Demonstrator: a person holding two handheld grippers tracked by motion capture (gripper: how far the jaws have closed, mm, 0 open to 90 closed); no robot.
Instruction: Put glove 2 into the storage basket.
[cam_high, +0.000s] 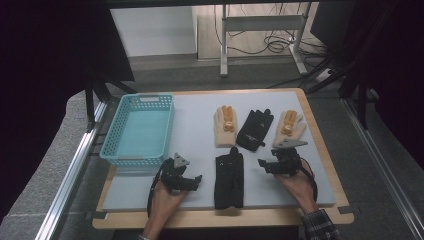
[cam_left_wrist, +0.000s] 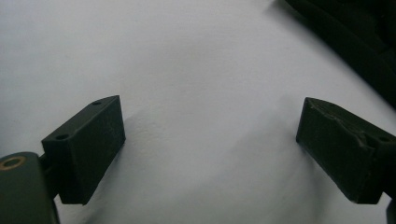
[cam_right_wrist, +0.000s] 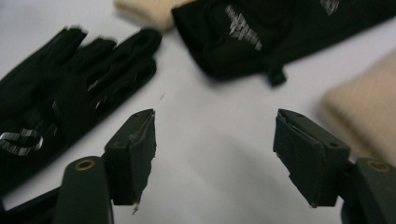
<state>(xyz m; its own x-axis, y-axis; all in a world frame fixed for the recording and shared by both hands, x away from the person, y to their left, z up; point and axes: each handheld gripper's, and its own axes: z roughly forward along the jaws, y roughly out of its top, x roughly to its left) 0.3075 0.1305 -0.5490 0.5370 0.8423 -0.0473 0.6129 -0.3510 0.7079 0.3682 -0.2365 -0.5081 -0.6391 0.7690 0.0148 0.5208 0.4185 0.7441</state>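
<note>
Nothing has been sorted yet, judging by the turquoise basket (cam_high: 137, 131), which sits bare at the left of the grey surface (cam_high: 195, 145). All 4 gloves lie on that surface: a black glove (cam_high: 229, 177) between the 2 hands, and behind it a row of beige glove (cam_high: 225, 126), black glove (cam_high: 255, 129) and beige glove (cam_high: 289, 127). The left gripper (cam_high: 192, 182) and right gripper (cam_high: 266, 165) both hover with jaws spread, holding nothing, flanking the near black glove. Every pick remains to do.
</note>
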